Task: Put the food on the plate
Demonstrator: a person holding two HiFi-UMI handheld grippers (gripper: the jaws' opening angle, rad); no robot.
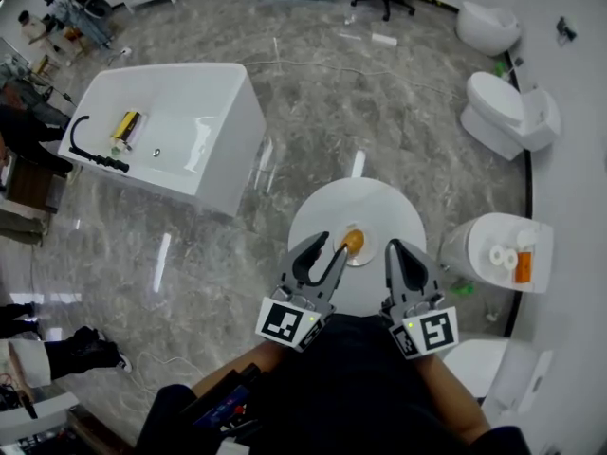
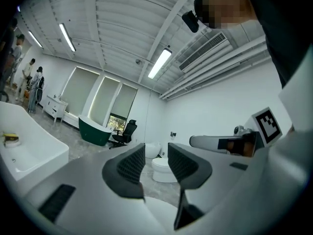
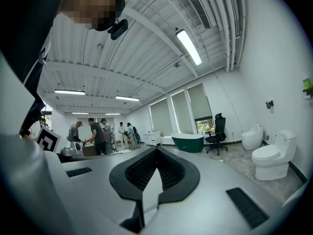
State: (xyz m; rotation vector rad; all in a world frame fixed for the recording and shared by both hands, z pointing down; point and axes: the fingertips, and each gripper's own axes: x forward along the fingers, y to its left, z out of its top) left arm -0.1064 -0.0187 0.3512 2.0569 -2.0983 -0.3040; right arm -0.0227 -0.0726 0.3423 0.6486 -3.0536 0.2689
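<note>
- Marble floor and a round white table (image 1: 322,218) are seen from the head view; orange food (image 1: 353,242) is already set on the plate (image 1: 366,258), so little seems left.
- Left gripper (image 2: 156,159): jaws are held apart, empty.
- Right gripper (image 3: 156,165): jaws are pressed together, empty.

A white bathtub (image 1: 234,154) stands left on the grey marble floor (image 1: 379,93), toilets (image 1: 507,112) along the right wall
</note>
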